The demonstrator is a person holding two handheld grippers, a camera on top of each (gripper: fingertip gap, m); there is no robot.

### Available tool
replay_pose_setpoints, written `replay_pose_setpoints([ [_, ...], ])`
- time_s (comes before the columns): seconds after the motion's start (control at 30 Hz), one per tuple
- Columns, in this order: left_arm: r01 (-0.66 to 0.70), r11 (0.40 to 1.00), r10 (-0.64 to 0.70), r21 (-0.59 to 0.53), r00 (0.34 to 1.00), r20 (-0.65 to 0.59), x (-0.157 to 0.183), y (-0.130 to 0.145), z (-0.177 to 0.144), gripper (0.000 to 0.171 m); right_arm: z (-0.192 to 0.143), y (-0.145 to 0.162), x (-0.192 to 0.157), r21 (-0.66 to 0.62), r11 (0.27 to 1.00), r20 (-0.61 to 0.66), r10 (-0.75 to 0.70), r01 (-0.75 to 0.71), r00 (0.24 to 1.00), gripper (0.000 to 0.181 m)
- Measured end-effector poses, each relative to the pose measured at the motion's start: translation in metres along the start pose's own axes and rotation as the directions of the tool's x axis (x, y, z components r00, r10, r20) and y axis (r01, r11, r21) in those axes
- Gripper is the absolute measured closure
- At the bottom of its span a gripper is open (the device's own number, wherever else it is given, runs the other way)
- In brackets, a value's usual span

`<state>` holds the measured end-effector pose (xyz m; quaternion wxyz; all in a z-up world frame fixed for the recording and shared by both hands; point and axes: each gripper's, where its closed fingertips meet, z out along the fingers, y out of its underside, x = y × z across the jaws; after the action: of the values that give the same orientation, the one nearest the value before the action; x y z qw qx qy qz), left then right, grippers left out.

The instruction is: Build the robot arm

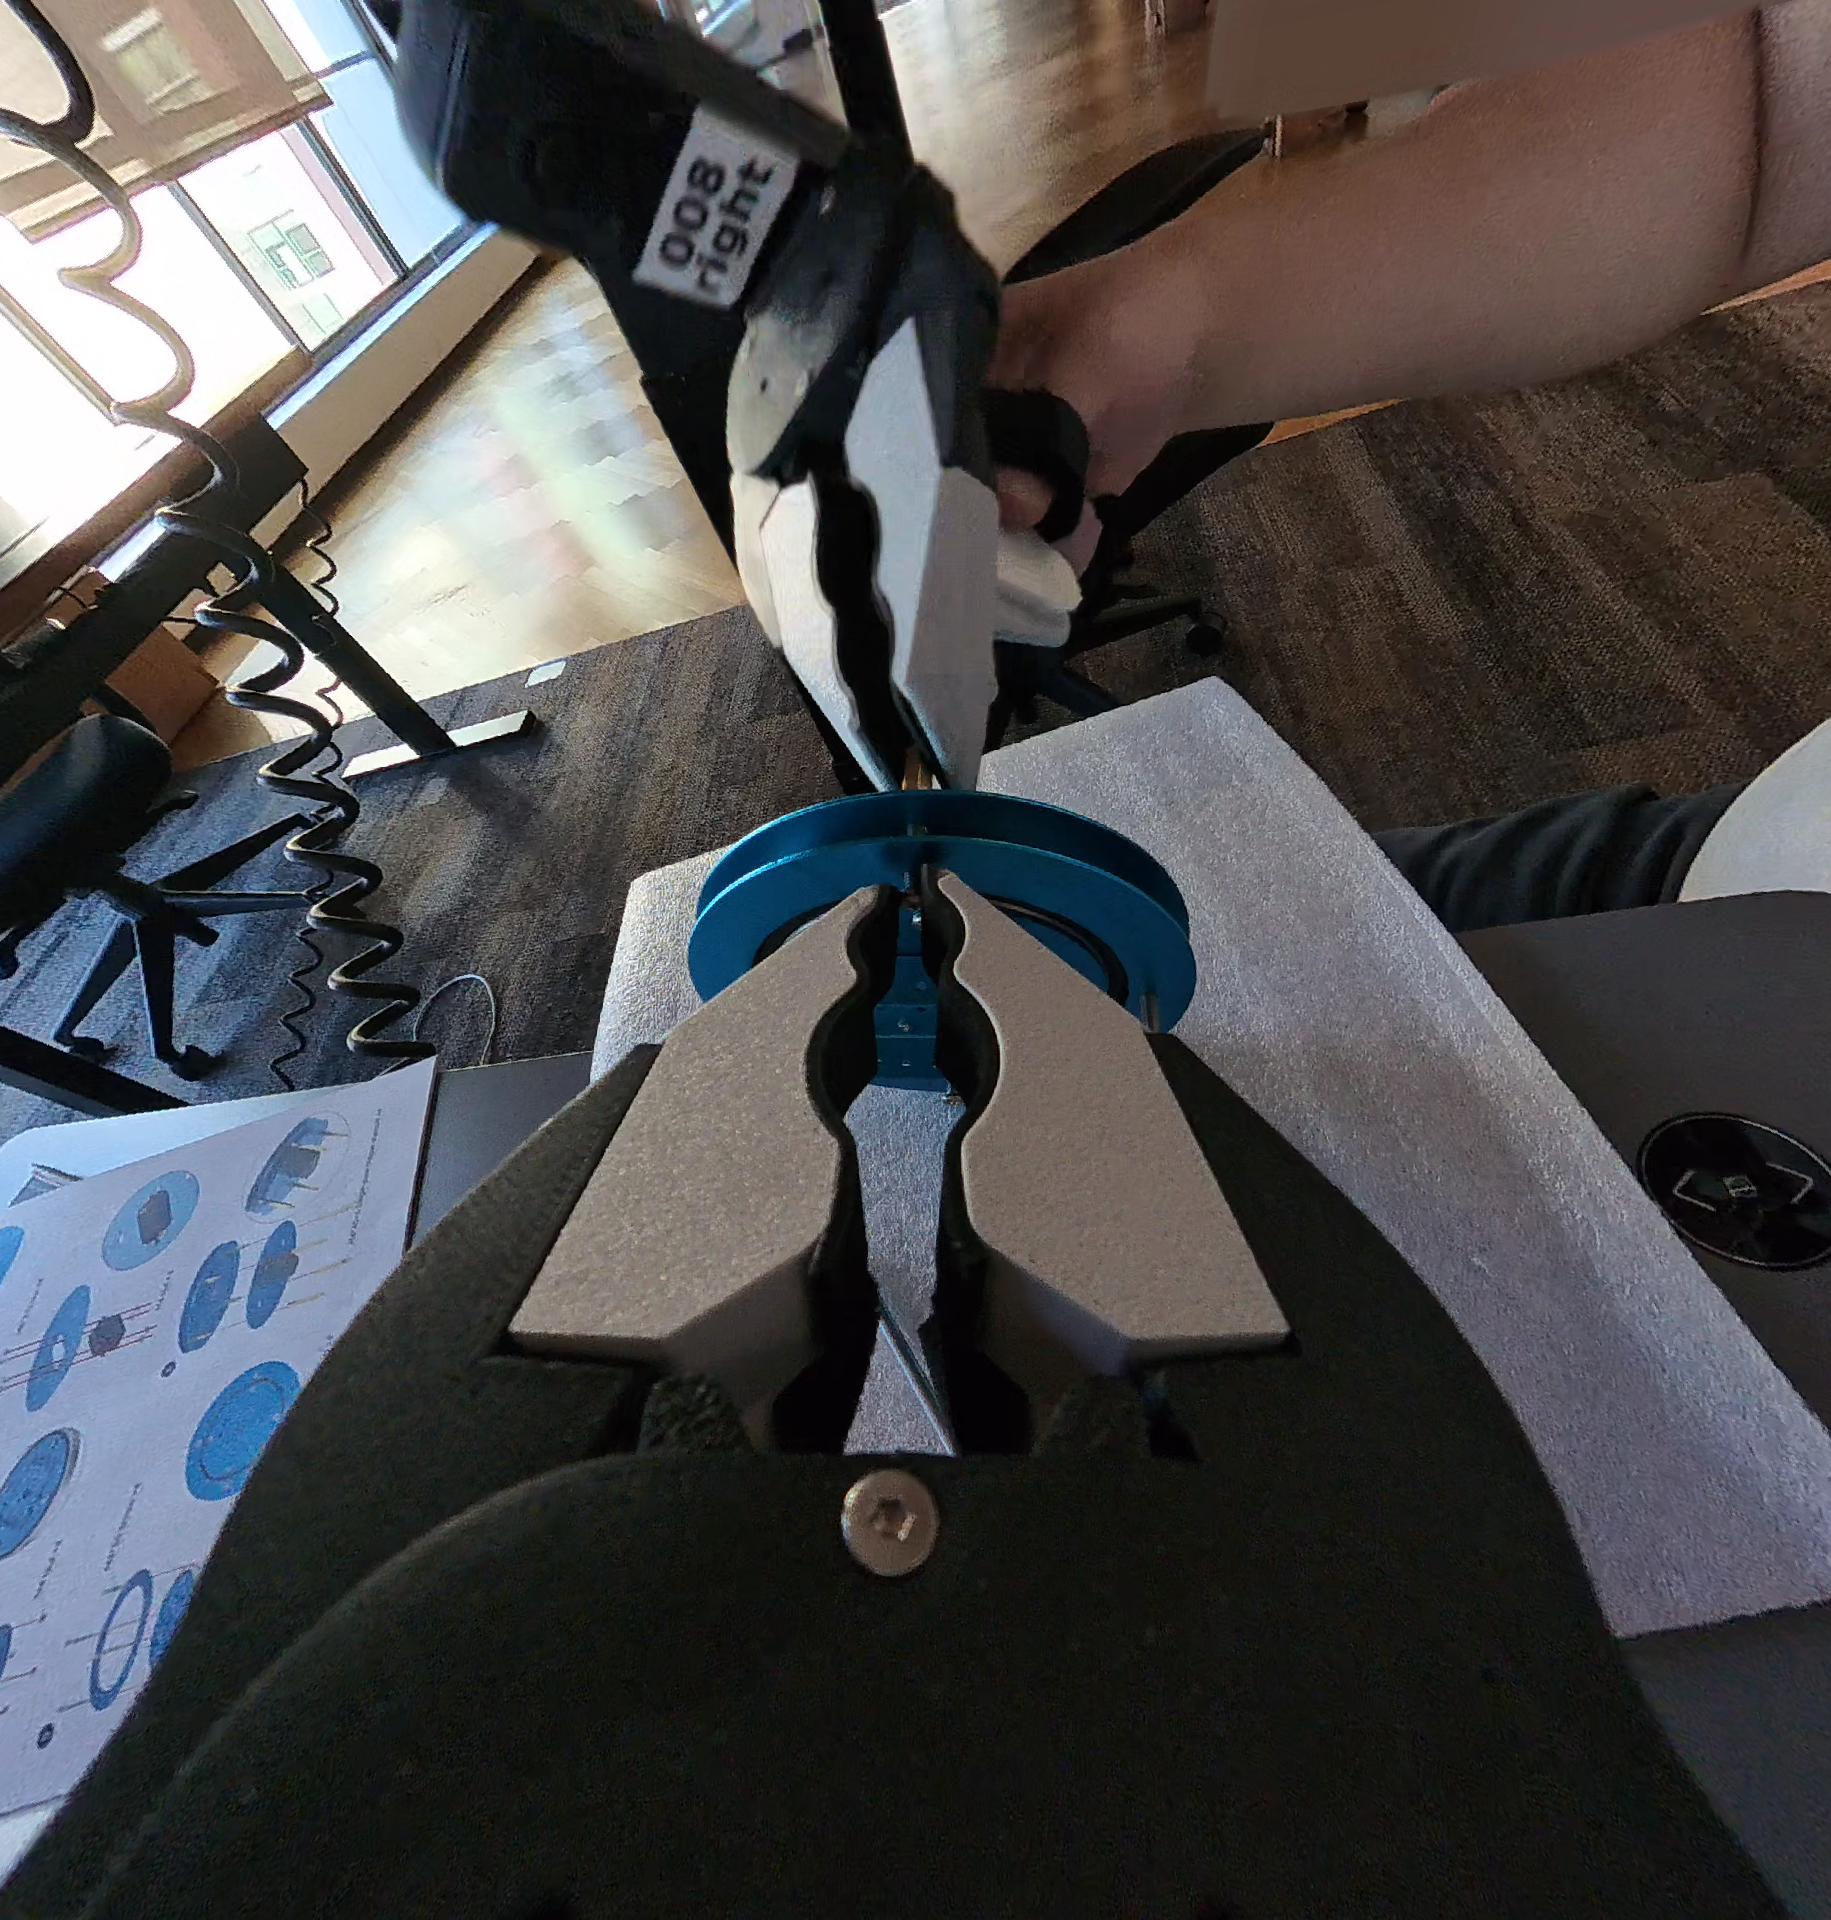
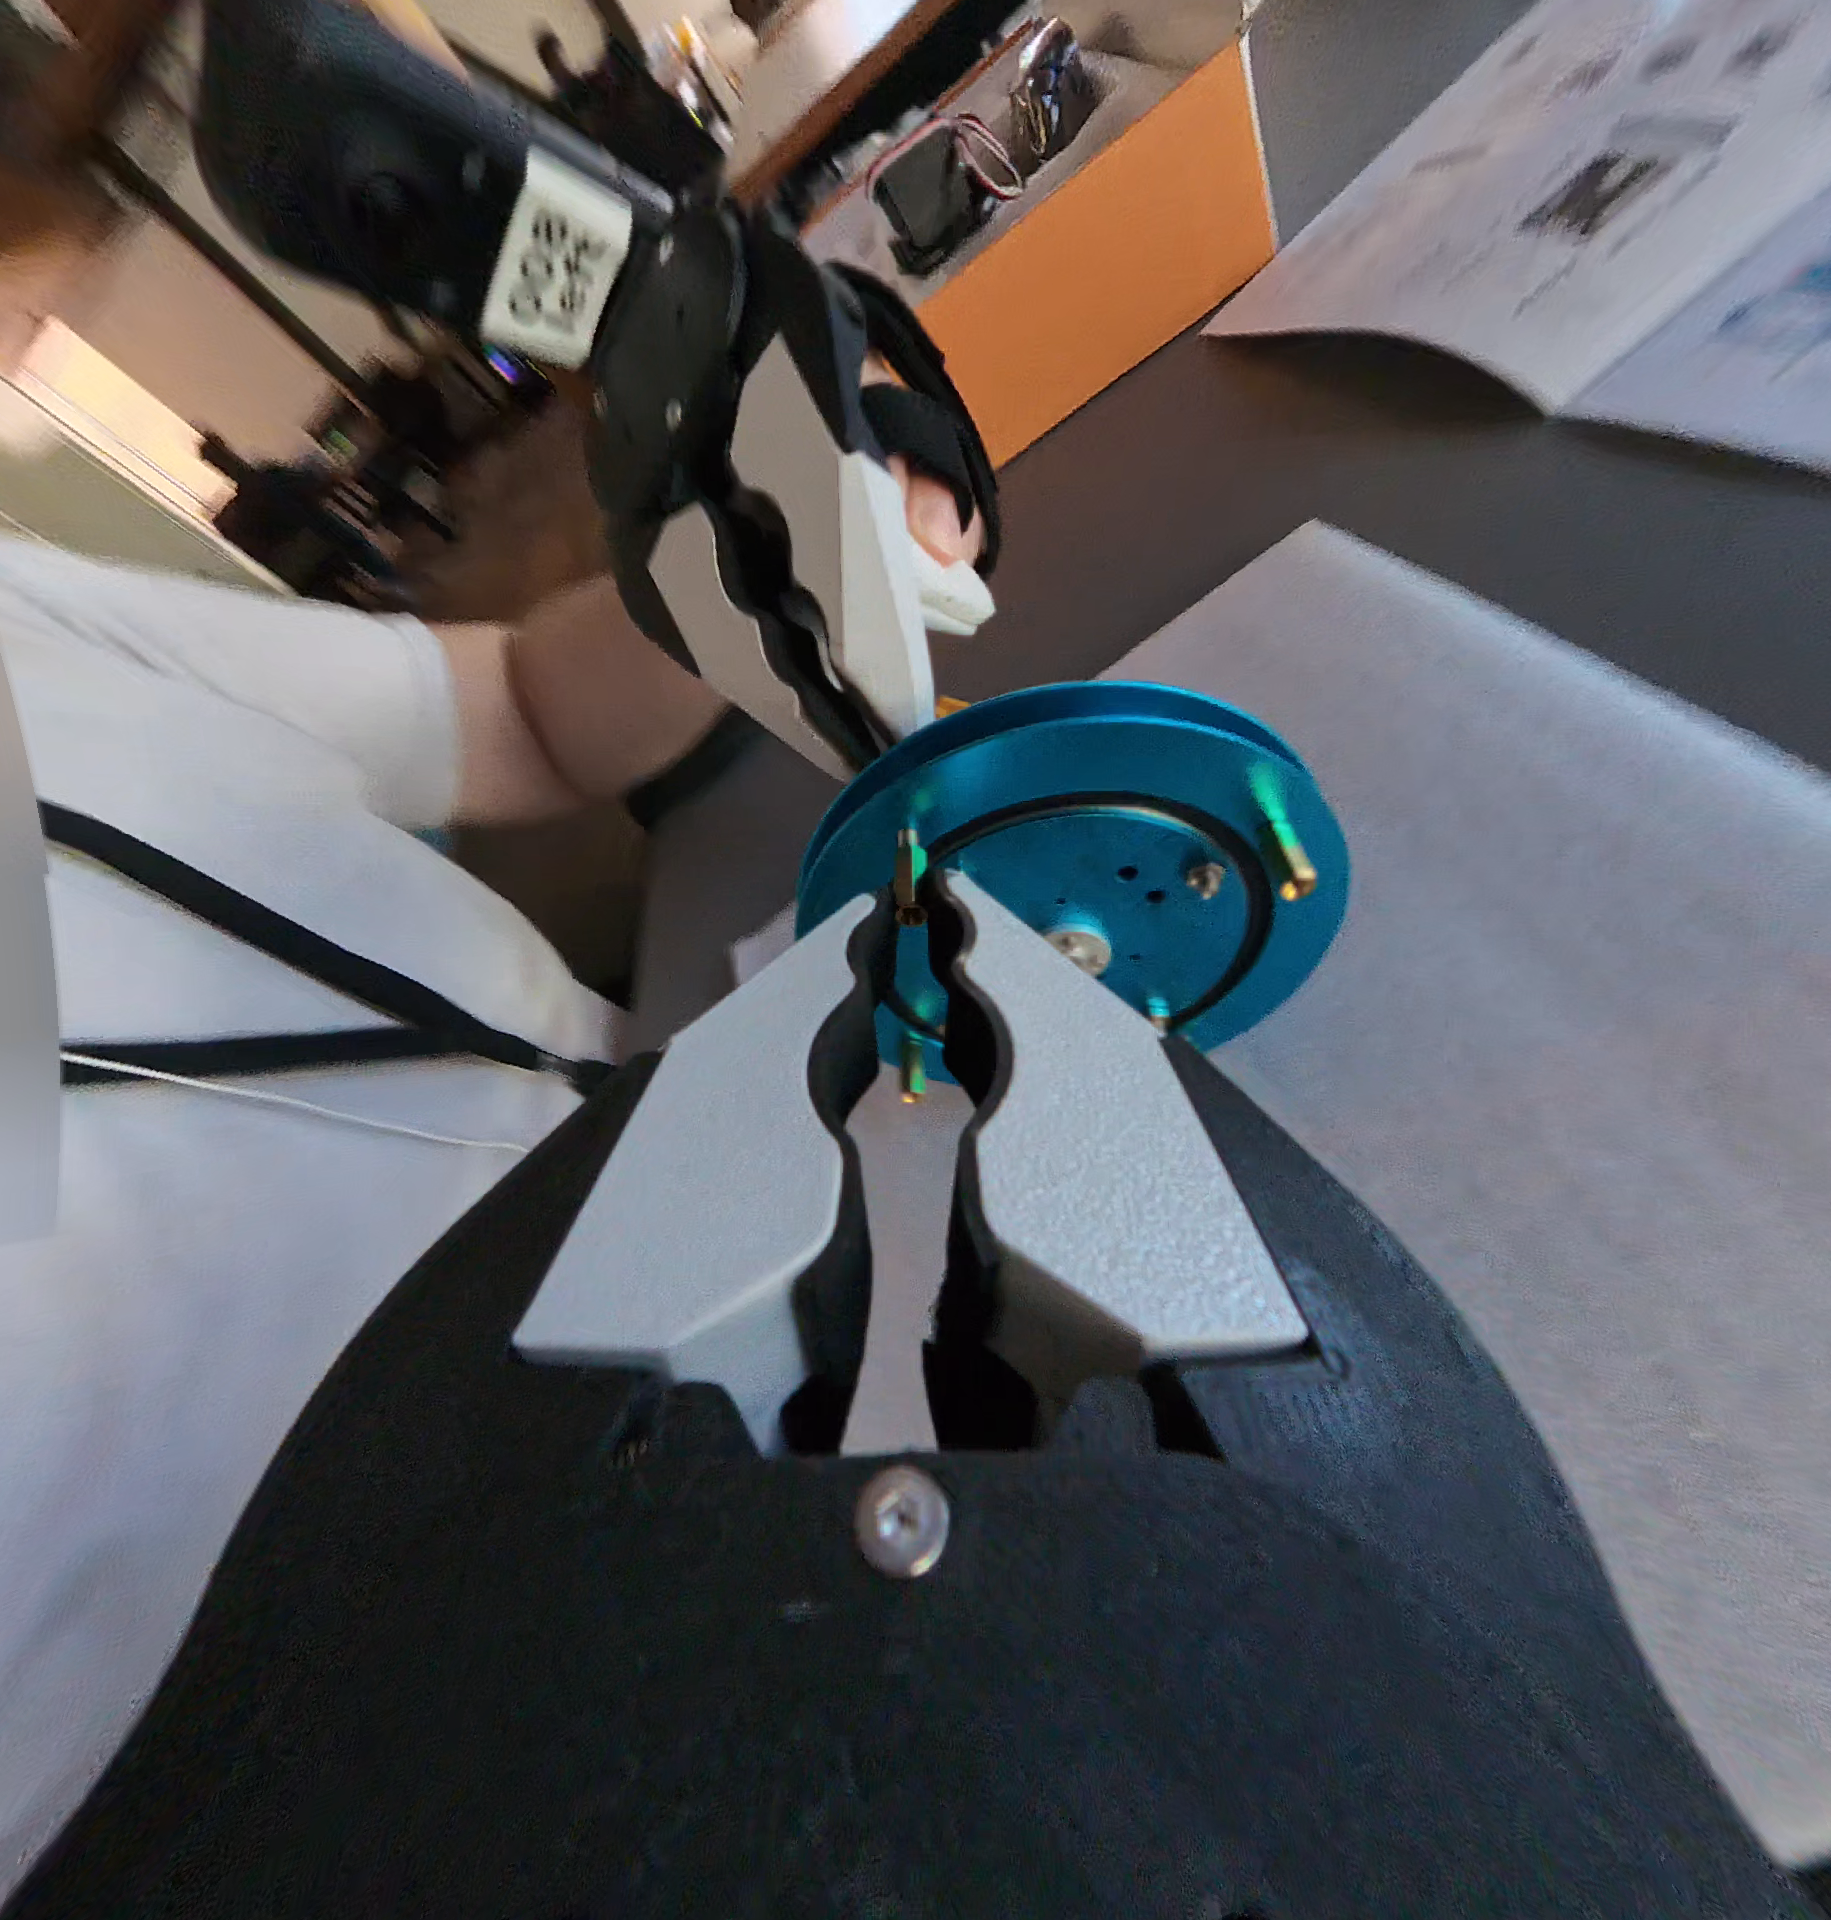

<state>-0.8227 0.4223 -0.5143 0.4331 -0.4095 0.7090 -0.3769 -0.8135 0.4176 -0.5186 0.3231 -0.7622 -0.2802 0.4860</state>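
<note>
Both discs of blue wheel point(image 2: 1072, 862) joined; left gripper point(image 1: 909, 894) clamps its rim, right gripper point(image 2: 916, 899) pinches one brass post point(image 2: 909, 883).

A blue anodised metal disc assembly point(image 2: 1072, 862), 2 round plates stacked face to face, stands tilted on edge on white foam sheet point(image 2: 1513, 935); brass standoffs point(image 2: 1290, 857) protrude from its face.

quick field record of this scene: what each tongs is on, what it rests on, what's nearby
left tongs: nearly shut on the rim of the blue disc assembly, held on edge
right tongs: nearly shut on a brass standoff on the disc face
surface: white foam sheet
nearby: printed diagram sheets, orange box
</note>
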Motion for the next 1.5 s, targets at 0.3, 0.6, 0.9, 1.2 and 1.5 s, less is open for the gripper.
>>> replay_pose_setpoints([
  [0.3,-0.014,1.000,0.014,-0.003,1.000,0.010,0.000,-0.001,0.001,0.170,-0.001,-0.001,-0.002,0.046,0.998,0.115,0.037,-0.042,0.993,0.172],
  [0.6,0.005,1.000,-0.005,0.005,1.000,0.010,-0.003,-0.001,0.000,0.169,-0.002,-0.002,0.006,-0.255,0.731,-0.275,-0.682,0.633,0.677,0.171],
  [0.9,0.047,0.998,-0.047,0.041,0.999,0.005,-0.003,-0.005,-0.001,0.171,0.002,0.000,0.003,-0.161,0.907,-0.202,-0.417,0.390,0.886,0.177],
  [1.2,0.574,0.810,-0.550,0.122,0.815,-0.182,-0.019,-0.008,-0.016,0.160,0.000,-0.002,0.005,-0.161,0.848,-0.251,-0.531,0.505,0.810,0.177],
  [1.5,0.661,0.750,-0.631,0.024,0.726,-0.274,-0.004,0.000,-0.006,0.170,0.007,-0.006,0.004,-0.184,0.751,-0.280,-0.658,0.634,0.699,0.177],
])
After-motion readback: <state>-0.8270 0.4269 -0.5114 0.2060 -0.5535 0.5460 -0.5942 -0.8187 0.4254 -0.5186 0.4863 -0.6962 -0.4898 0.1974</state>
